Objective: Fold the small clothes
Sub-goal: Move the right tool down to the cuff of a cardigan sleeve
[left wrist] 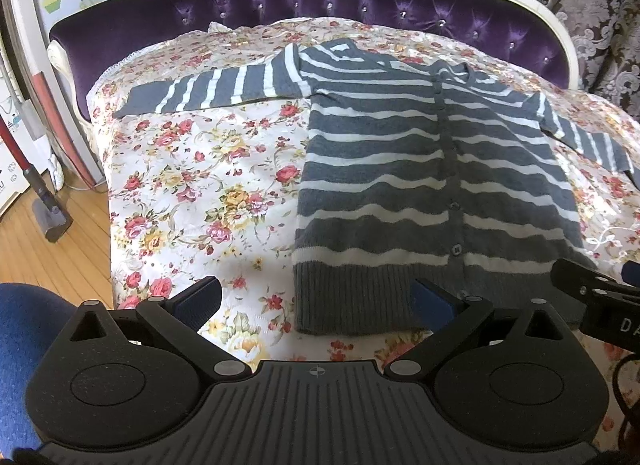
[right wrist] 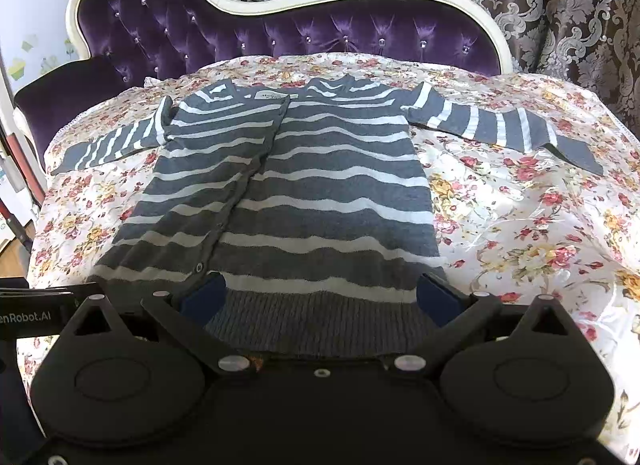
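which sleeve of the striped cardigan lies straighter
The sleeve on the right gripper's side lies stretched out flat; the other sleeve is bunched at the shoulder.

The cardigan [right wrist: 288,193] lies flat on the bedspread [right wrist: 520,225]; the headboard [right wrist: 304,37] stands behind.

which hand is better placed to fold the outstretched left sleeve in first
Left, probably. The left tongs hang open over the cardigan's left hem corner, on that sleeve's side. The right tongs sit mid-hem.
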### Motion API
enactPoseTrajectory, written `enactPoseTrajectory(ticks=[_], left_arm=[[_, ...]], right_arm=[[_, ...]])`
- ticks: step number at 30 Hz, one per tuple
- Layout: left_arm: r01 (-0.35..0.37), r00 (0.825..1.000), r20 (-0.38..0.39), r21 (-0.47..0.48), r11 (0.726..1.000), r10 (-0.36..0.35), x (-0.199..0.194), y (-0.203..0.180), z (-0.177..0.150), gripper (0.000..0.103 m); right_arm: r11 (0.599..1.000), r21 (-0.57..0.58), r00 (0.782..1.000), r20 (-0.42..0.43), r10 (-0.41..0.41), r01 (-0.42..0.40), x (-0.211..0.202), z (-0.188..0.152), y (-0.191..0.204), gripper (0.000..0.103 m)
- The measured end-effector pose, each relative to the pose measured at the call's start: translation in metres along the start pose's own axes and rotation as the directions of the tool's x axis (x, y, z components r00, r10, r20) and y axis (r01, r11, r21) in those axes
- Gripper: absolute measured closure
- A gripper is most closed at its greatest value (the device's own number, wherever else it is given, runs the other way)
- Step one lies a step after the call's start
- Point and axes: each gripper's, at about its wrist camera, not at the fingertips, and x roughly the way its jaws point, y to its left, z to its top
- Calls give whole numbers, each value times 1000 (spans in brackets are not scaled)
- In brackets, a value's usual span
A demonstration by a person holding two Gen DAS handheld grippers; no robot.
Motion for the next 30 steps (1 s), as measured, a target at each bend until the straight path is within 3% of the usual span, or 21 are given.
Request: enactPoseTrajectory(ticks=[20,24,30], left_arm=[[20,1000,-22,0,1000,-20,25,0,28,1],[36,999,-15,0,999,-36,31,-4,38,1],[72,997,-4,33,997,-72,41,-18,55,1]], right_arm=[[1000,23,1000,-18,2,-2,23,26,-4,3],[999,34,1000,-23,18,-18,27,36,-13,10],[993,105,999,0,47,-47,30,59,-46,11]])
